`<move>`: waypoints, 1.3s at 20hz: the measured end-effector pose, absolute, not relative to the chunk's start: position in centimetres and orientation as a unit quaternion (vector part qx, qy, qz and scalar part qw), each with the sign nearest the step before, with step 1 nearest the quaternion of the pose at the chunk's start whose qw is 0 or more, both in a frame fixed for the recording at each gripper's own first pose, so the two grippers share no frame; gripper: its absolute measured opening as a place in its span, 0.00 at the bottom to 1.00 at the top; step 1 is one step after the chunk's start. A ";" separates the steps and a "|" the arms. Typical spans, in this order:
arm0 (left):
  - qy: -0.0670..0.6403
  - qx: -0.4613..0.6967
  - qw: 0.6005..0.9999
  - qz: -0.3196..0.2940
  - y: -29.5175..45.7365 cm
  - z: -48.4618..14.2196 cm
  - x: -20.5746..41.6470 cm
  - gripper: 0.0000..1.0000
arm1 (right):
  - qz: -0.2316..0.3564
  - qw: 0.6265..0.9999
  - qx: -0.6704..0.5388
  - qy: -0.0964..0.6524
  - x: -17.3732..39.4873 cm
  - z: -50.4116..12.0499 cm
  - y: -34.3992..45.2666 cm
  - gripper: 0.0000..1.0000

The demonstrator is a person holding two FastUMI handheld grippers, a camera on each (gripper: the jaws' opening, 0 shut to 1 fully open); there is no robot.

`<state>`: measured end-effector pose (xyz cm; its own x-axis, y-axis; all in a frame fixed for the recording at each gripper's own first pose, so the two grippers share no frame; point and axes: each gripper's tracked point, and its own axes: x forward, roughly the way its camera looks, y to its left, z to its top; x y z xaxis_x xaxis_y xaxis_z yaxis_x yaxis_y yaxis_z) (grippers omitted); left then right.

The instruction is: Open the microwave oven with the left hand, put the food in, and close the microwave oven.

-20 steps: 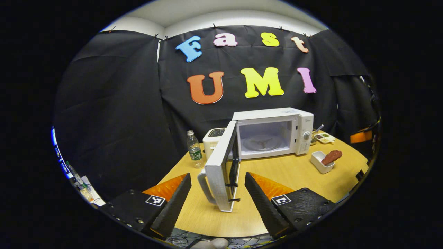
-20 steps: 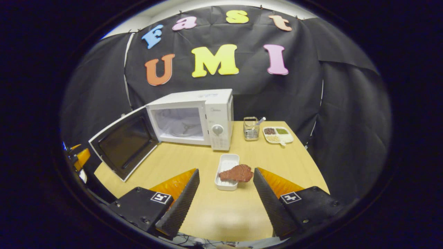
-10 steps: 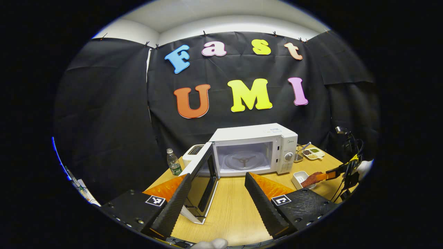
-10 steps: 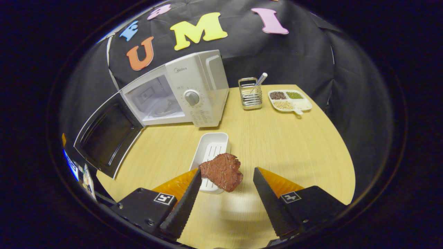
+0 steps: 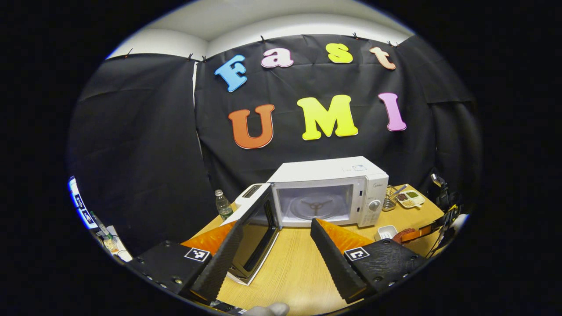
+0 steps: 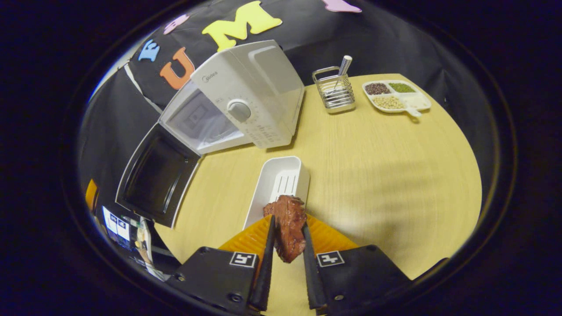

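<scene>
Pinching the meat (image 6: 287,226) between both fingers of our right gripper (image 6: 286,259), we are holding it over the tray (image 6: 277,186) in front of the microwave (image 6: 239,103), whose door (image 6: 158,175) is hanging open. Our left gripper (image 5: 272,252) is waiting spread and empty before the microwave.

A wooden table (image 6: 373,166) is seen before black cloth. On it, a wire cutlery holder (image 6: 334,91) stands at the far edge, a divided dish of beans (image 6: 396,96) just beside it. A plastic bottle (image 5: 223,204) and a white toaster (image 5: 250,194) are seen farther along that edge.
</scene>
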<state>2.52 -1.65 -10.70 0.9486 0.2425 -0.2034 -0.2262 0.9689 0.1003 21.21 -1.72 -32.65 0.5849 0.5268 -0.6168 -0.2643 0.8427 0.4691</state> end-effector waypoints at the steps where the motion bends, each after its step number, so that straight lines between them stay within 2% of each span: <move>1: 0.111 0.041 0.985 0.124 -1.9 -10.7 2.5 0.95 | 0.237 0.869 0.178 0.397 21.1 -32.4 -1.6 0.28; 3: 0.111 0.045 0.984 0.134 -2.4 -10.5 2.2 0.95 | 0.251 0.867 0.178 0.391 21.2 -31.3 -1.3 0.18; 5: 0.108 0.044 0.984 0.136 -2.9 -10.4 2.1 0.95 | 0.270 0.872 0.159 0.376 20.8 -29.7 -1.0 0.16; 9: 0.100 0.034 0.986 0.132 -3.1 -10.1 1.9 0.95 | 0.301 0.883 0.127 0.336 20.3 -24.9 0.5 0.15; 14: 0.093 0.029 0.989 0.112 -1.4 -9.9 1.4 0.95 | 0.307 0.899 0.144 0.278 20.0 -18.6 5.0 0.15; 17: 0.094 0.026 0.991 0.086 0.4 -10.0 1.1 0.95 | 0.290 0.901 0.195 0.257 20.5 -17.2 9.1 0.15; 21: 0.094 0.025 0.994 0.057 3.8 -10.5 0.3 0.95 | 0.241 0.907 0.261 0.226 22.3 -17.4 14.4 0.15; 26: 0.092 0.058 0.993 0.048 9.0 -11.5 -0.4 0.96 | 0.168 0.896 0.374 0.169 27.7 -18.2 21.1 0.15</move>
